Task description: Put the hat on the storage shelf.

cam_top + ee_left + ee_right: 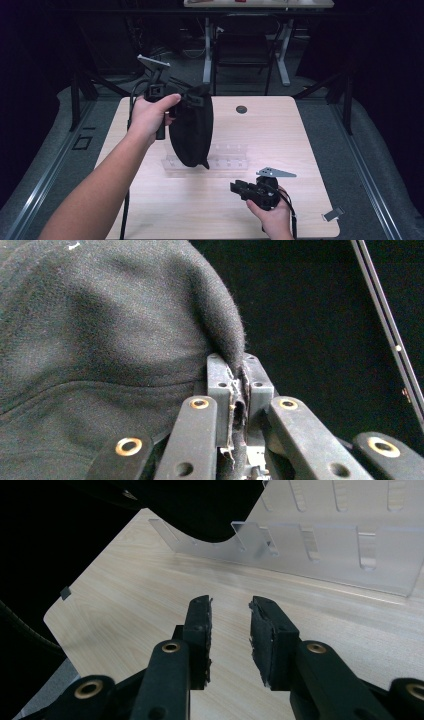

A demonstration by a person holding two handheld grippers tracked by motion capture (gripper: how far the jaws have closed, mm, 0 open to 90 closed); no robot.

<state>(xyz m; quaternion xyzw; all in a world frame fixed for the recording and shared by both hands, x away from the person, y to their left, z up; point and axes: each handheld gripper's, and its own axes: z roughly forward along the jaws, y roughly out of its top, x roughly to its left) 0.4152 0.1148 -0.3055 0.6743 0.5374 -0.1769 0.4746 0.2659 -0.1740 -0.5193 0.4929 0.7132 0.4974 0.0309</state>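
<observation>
- High view: left hand point(150, 114) holds the left gripper point(192, 98) raised over the table point(150, 200), far-left part. A black cloth point(192, 132) hangs from it, pinched at its top edge, bottom tip just above or touching a clear rack point(227, 157) at table centre; contact unclear.
- Right hand point(272, 212) rests the right gripper point(236, 188) low near the front-right of the table, pointing left, apart from the cloth and rack.
- Small grey clip point(333, 214) near the right front corner; dark round hole point(241, 109) at the far edge.
- Left gripper view: left gripper point(238, 390) jaws clamped together on a fold of cloth point(100, 350), which bulges up and to the left.
- Right gripper view: right gripper point(230, 615) jaws parted, holding nothing, bare table point(150, 590) between them. Rack point(350, 545) stands ahead to the right, cloth point(200, 505) hanging over its far left end.
</observation>
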